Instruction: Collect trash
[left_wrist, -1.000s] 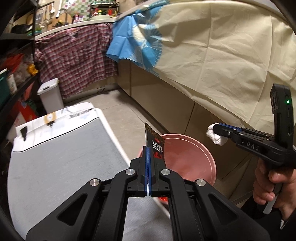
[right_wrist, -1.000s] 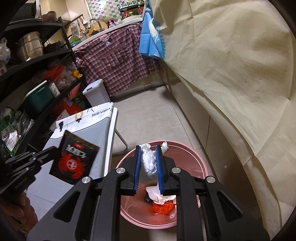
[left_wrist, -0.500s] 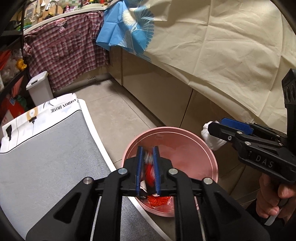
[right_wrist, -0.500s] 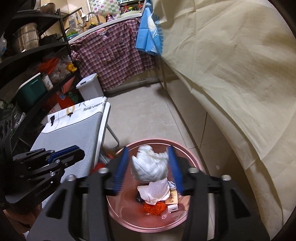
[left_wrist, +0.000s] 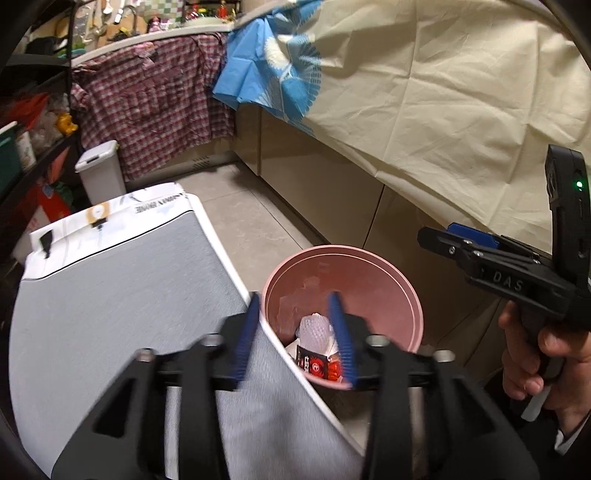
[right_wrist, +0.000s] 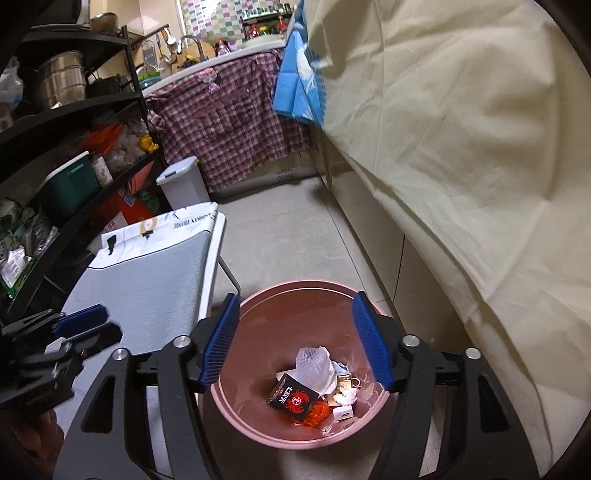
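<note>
Both grippers, left gripper (left_wrist: 295, 334) and right gripper (right_wrist: 295, 341), have just been opening, empty, above the pink bin (right_wrist: 255, 413) on the tiled kitchen floor (right_wrist: 280, 236); inside it lie a black crab-printed packet (right_wrist: 291, 400) and crumpled white tissue (right_wrist: 314, 365).

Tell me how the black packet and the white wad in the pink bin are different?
The black packet is flat, dark and printed with a red crab; the white wad is crumpled, pale and plain. The packet has straight edges; the wad is lumpy. Both lie loose on the trash inside the pink bin, touching each other.
</note>
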